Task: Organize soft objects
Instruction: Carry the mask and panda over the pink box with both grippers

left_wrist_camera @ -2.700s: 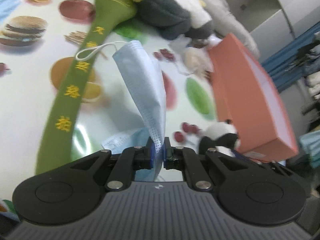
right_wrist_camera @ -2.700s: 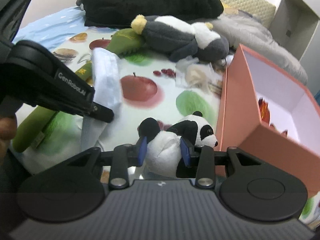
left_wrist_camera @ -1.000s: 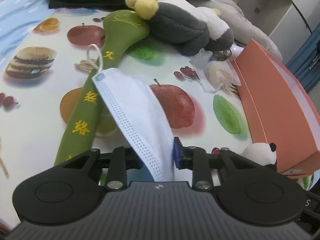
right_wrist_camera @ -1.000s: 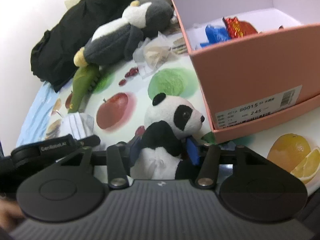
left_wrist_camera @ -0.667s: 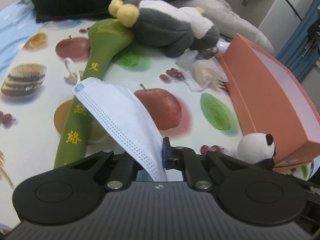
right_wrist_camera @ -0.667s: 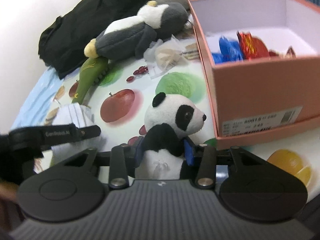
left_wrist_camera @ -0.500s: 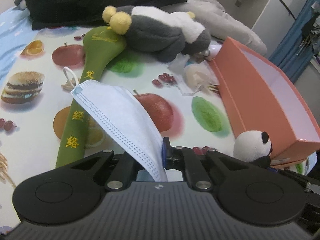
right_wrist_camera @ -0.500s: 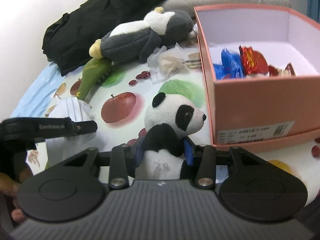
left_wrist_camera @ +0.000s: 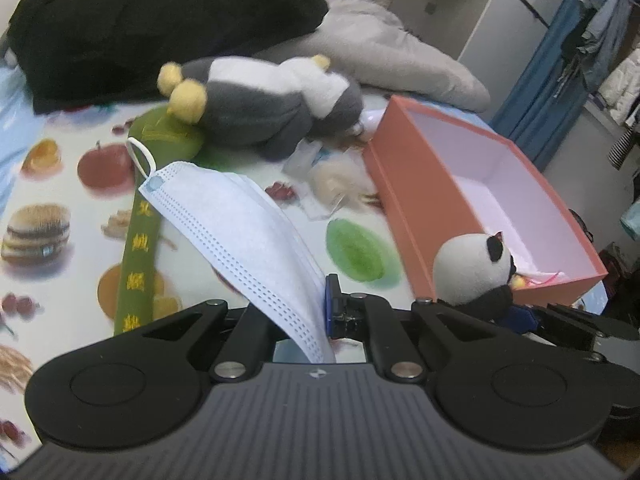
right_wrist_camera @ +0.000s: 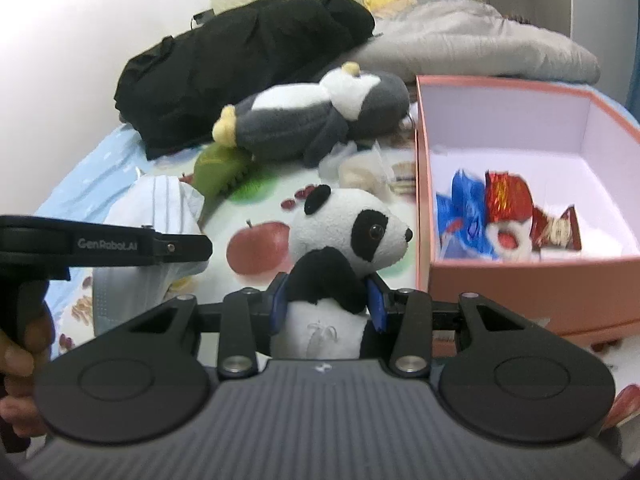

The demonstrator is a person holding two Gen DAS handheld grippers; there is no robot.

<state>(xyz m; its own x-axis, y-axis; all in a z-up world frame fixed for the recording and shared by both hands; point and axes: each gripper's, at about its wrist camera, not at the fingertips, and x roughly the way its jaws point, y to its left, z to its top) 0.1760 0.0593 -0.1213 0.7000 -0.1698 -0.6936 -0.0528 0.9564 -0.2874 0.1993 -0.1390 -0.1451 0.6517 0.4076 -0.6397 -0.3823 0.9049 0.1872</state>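
Note:
My left gripper (left_wrist_camera: 308, 312) is shut on a white-blue face mask (left_wrist_camera: 240, 232), which hangs up and to the left above the fruit-print cloth. My right gripper (right_wrist_camera: 326, 304) is shut on a small panda plush (right_wrist_camera: 344, 248), held upright beside the pink shoebox (right_wrist_camera: 500, 276). The panda also shows in the left wrist view (left_wrist_camera: 472, 268), in front of the box's near corner (left_wrist_camera: 412, 208). The left gripper and mask show at the left of the right wrist view (right_wrist_camera: 156, 216).
A grey-white penguin plush (left_wrist_camera: 260, 104) and a long green plush (left_wrist_camera: 140, 232) lie on the cloth. Plastic-wrapped items (left_wrist_camera: 336, 184) lie beside the box. Snack wrappers (right_wrist_camera: 504, 208) lie inside the box. Black clothing (left_wrist_camera: 152, 28) and a grey pillow (left_wrist_camera: 392, 60) lie behind.
Both grippers have risen and turned towards the box, each keeping its hold. The panda now sits level with the box's near wall, closer to its opening.

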